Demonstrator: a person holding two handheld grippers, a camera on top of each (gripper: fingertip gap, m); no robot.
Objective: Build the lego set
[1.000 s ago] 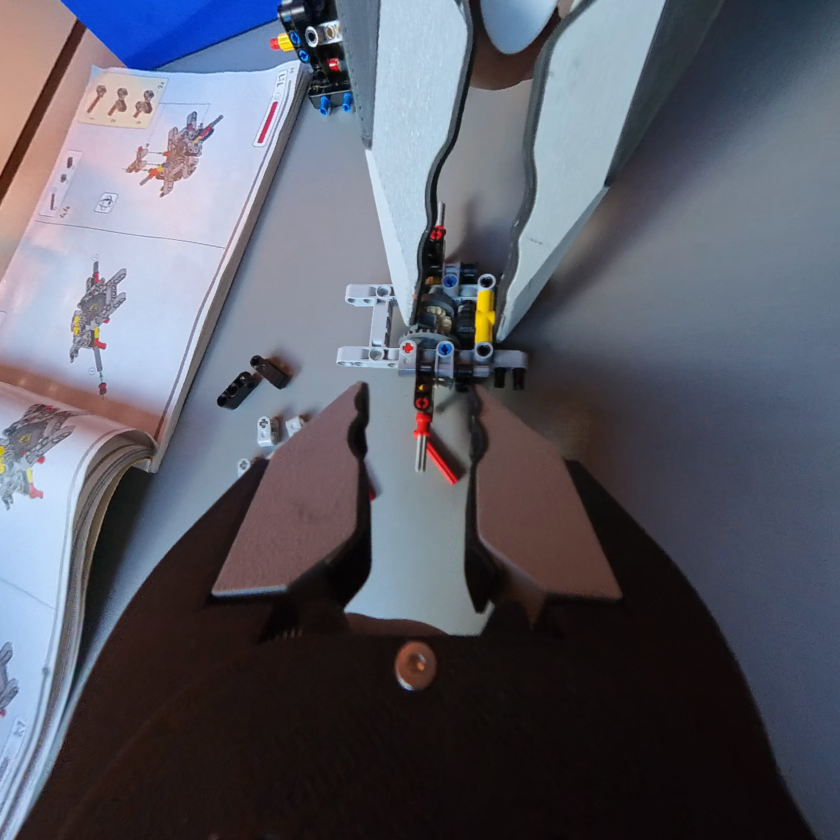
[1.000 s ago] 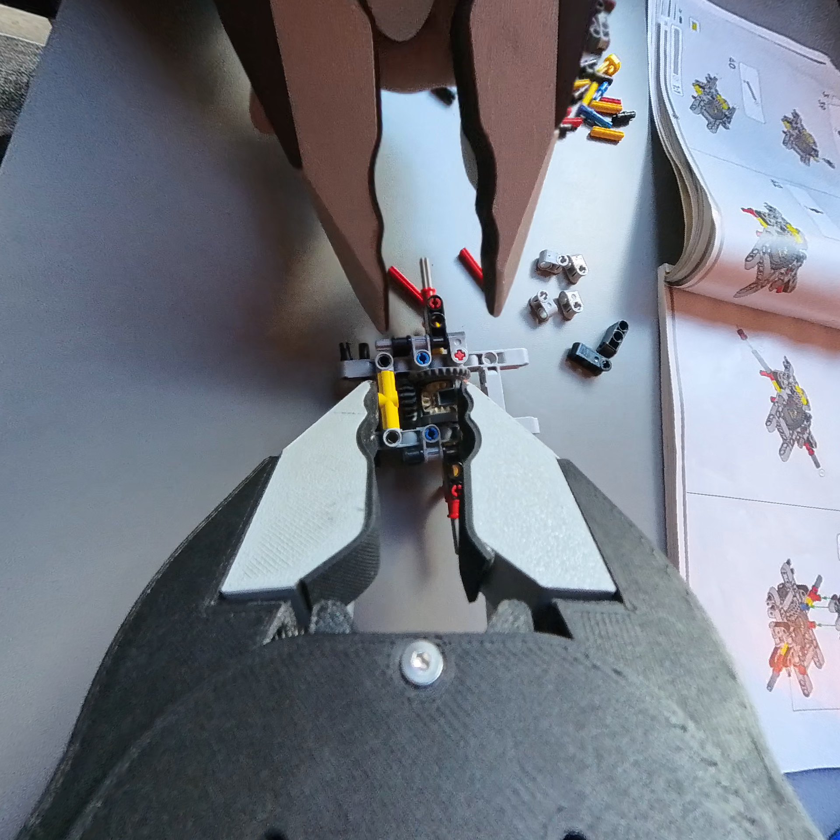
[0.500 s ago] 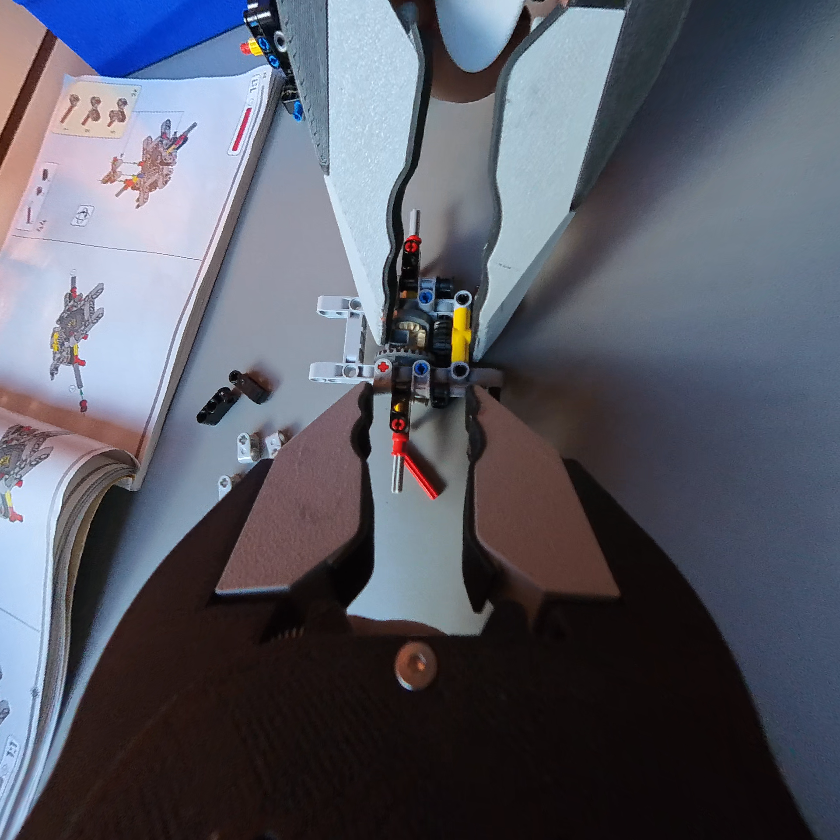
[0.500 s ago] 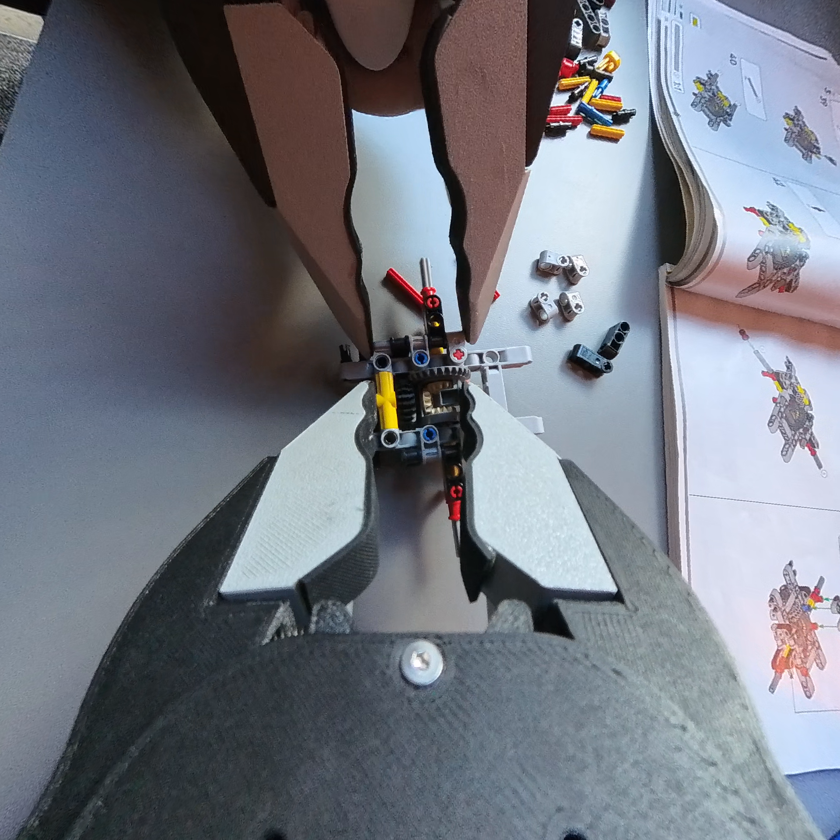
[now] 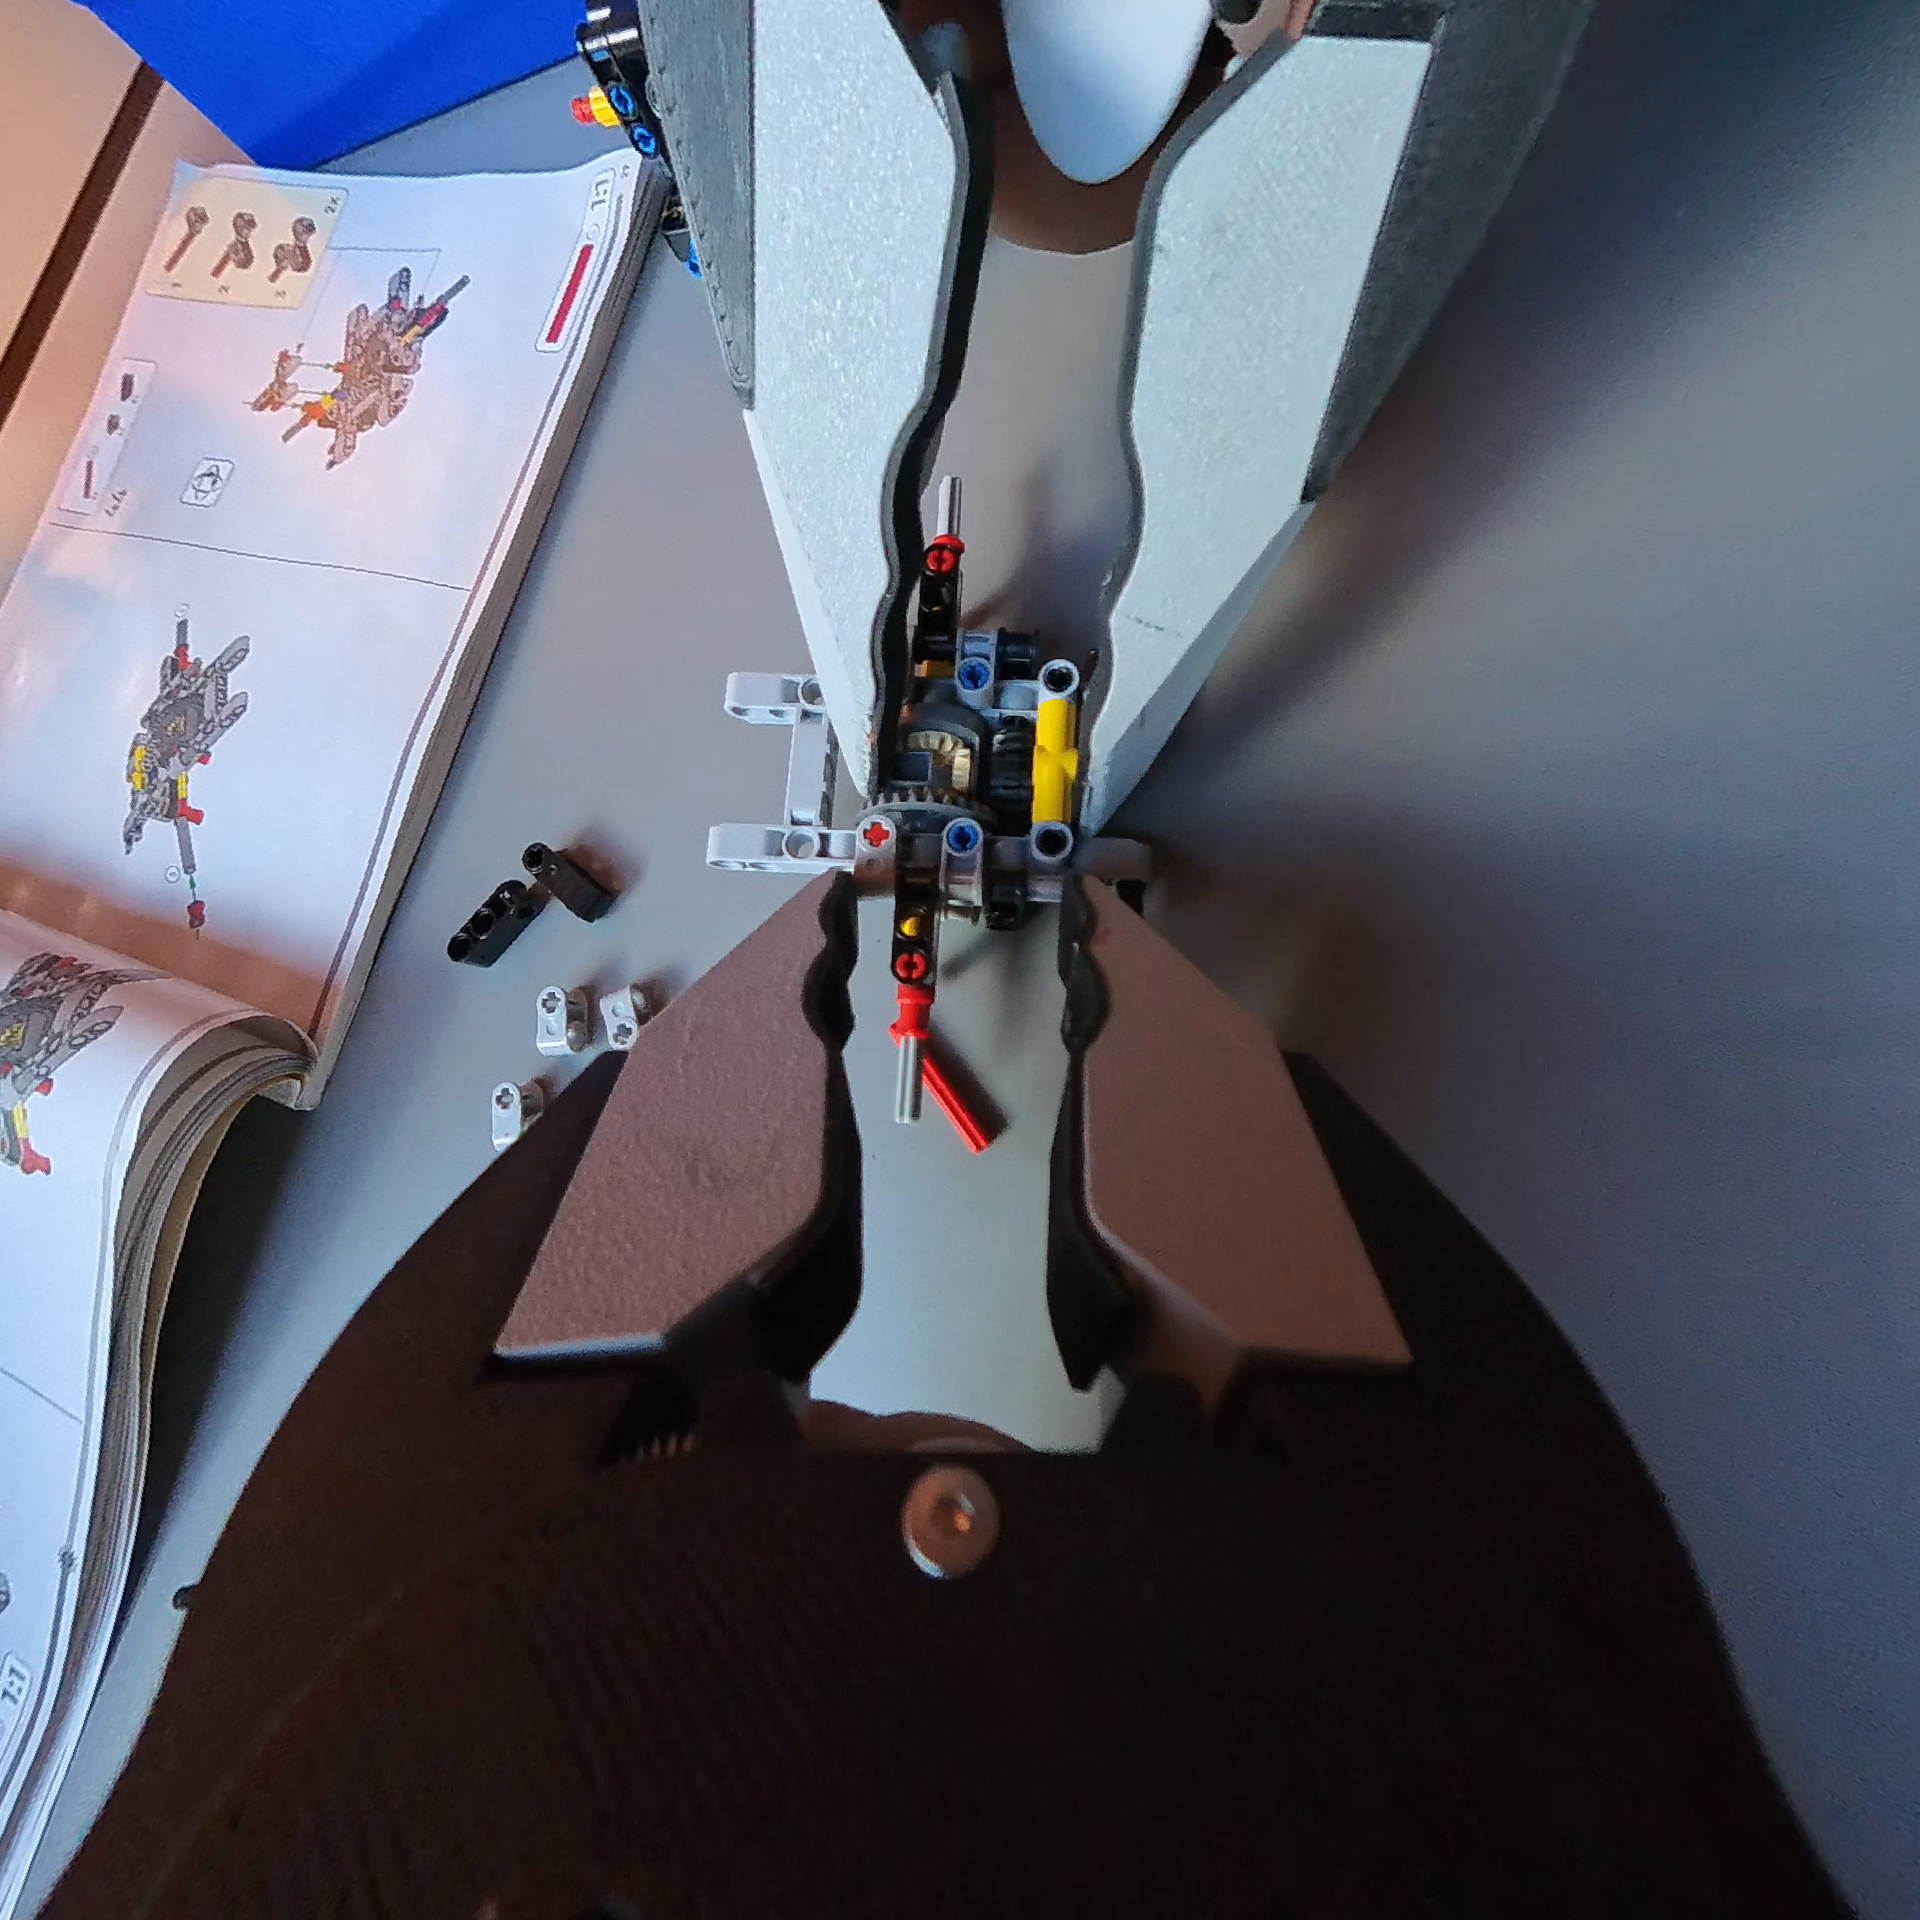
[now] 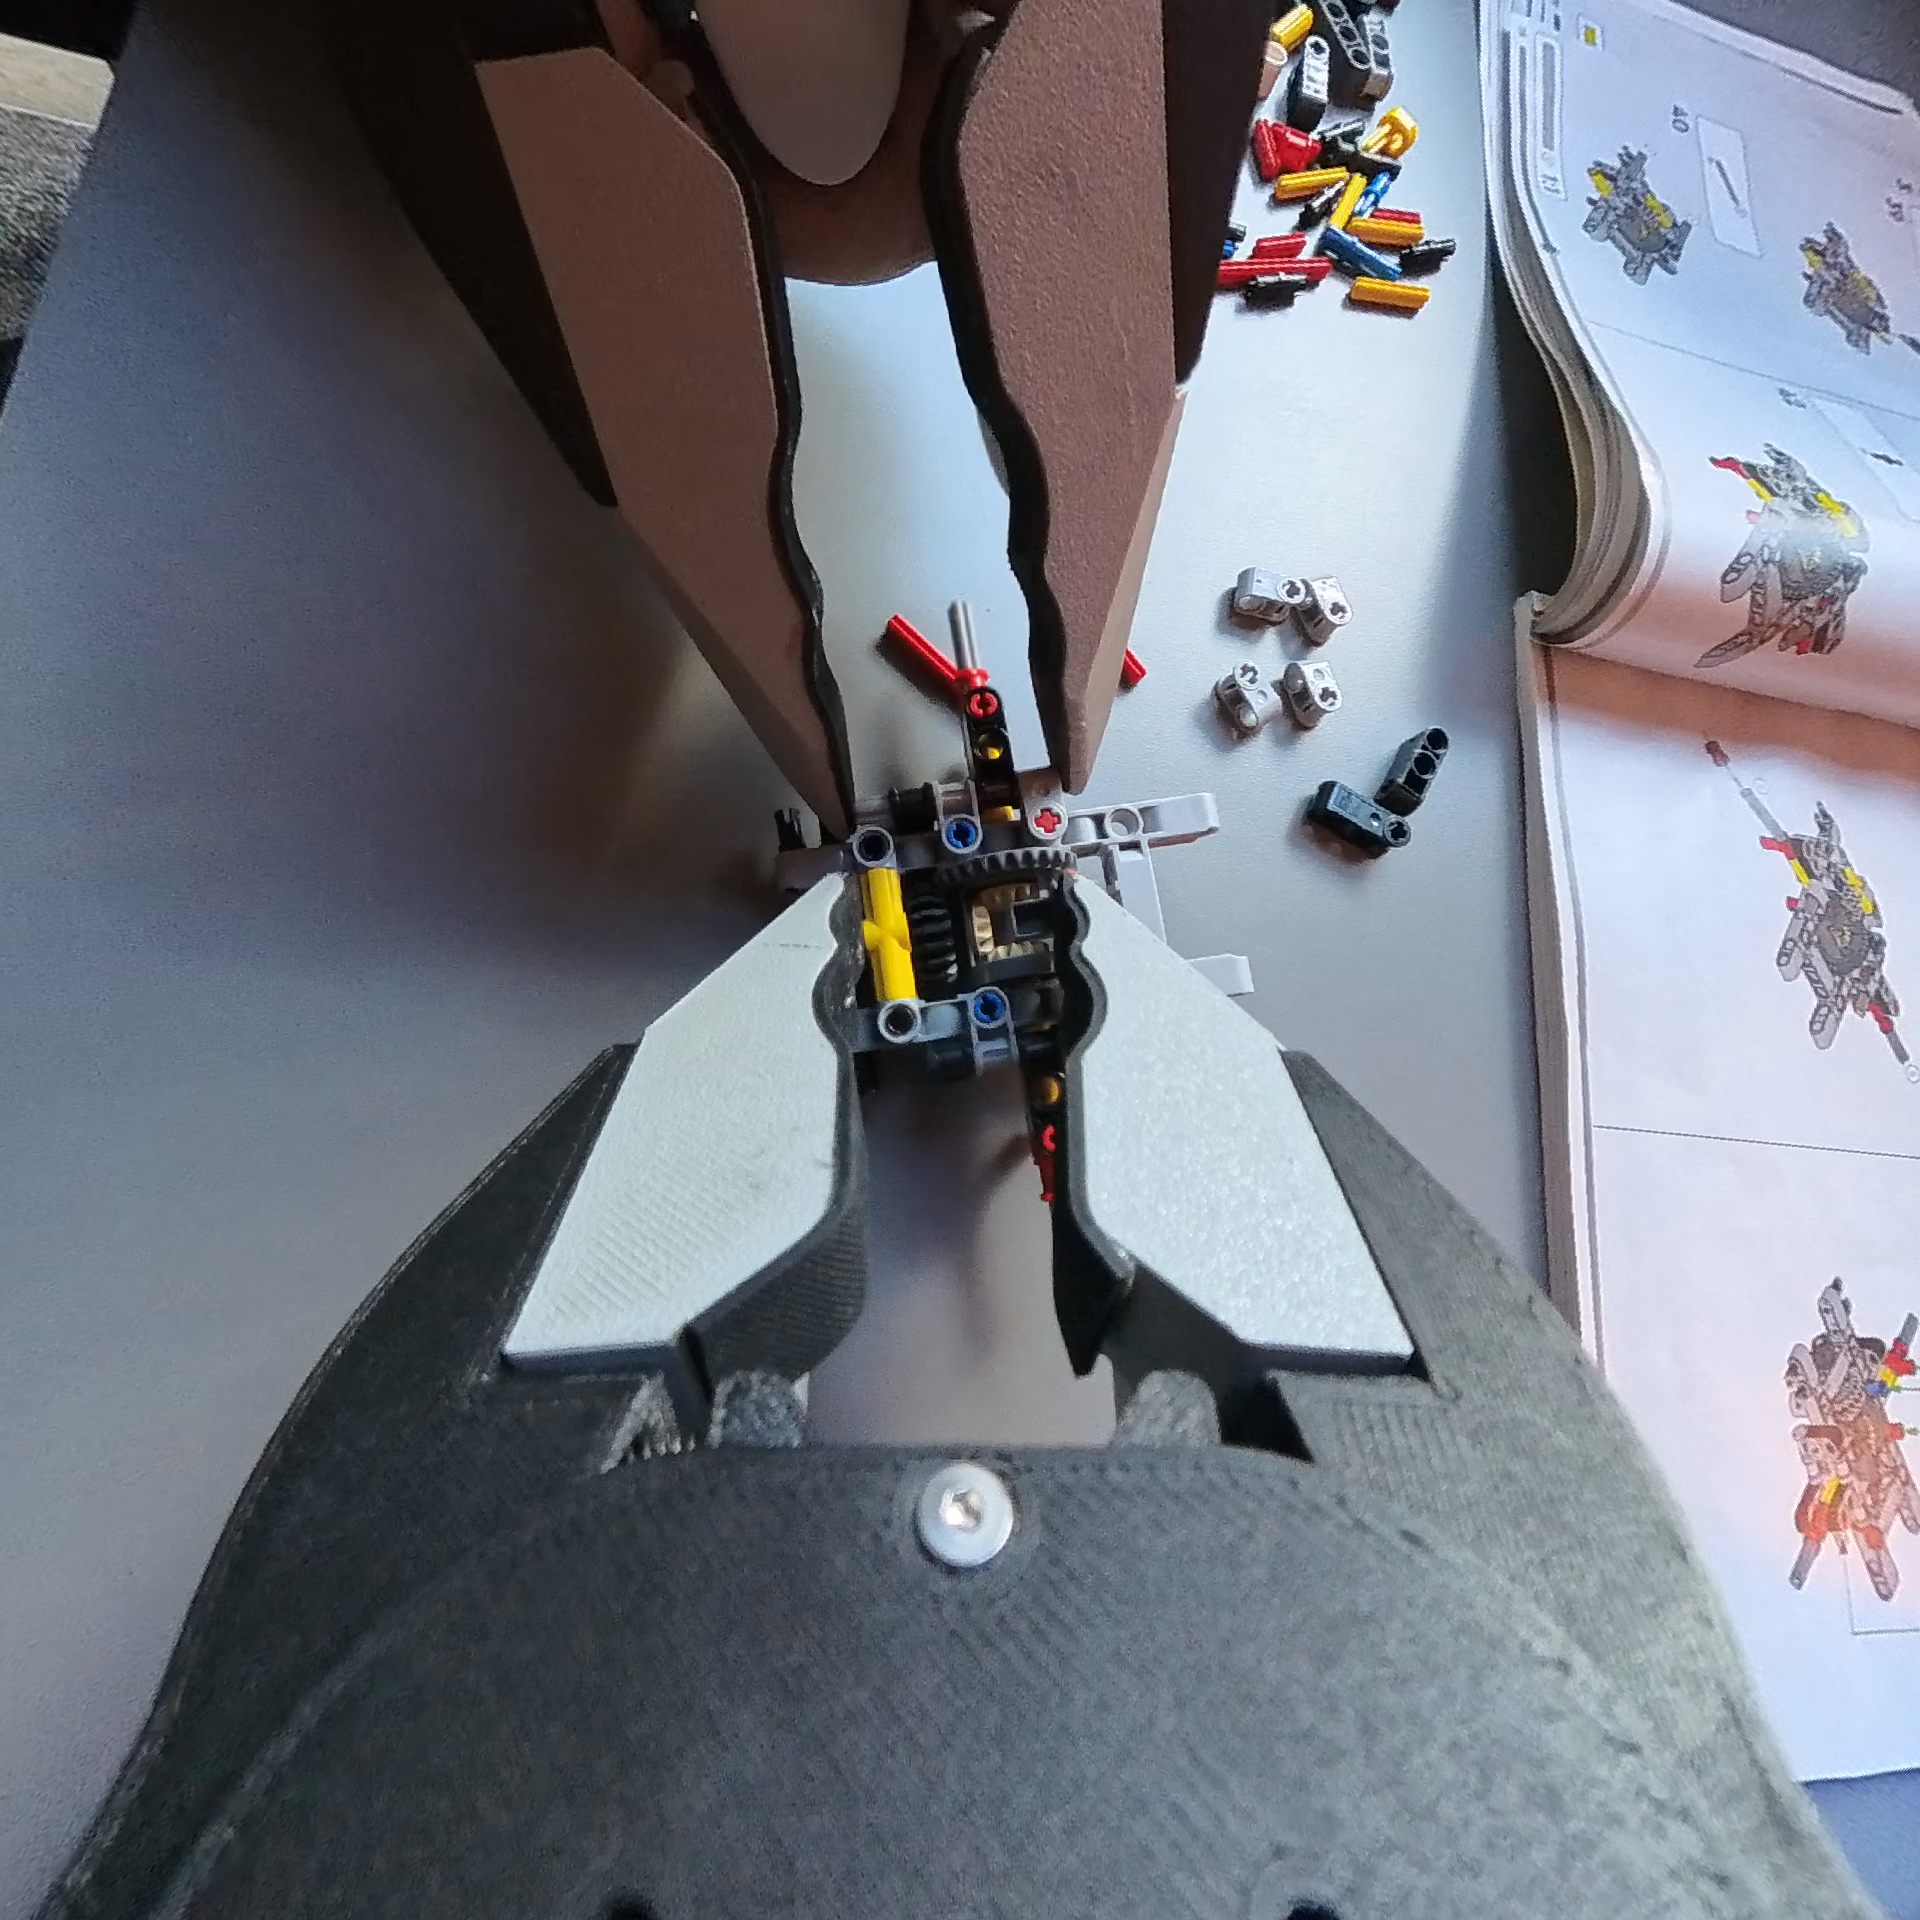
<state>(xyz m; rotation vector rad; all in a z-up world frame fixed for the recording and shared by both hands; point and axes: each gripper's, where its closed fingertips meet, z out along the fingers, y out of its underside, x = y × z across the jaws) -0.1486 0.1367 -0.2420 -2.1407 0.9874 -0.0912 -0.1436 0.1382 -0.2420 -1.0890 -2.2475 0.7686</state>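
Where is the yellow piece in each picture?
Left wrist view: the yellow piece is right of centre, on the model's right side, against the grey finger.
Right wrist view: it is left of centre, on the model's left side, by the grey finger.
Shared landmark: the red cross on the model.

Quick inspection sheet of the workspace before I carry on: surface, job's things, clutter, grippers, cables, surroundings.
Surface: grey table, bare on one side.
Job's things: brick gear assembly between both grippers; open instruction booklet.
Clutter: loose pile of coloured pieces, grey connectors, two black connectors, red rod.
Grippers: right gripper clamped on the assembly; left gripper open, fingertips at the assembly's near beam.
Cables: nothing seen.
Surroundings: blue sheet beyond the booklet.
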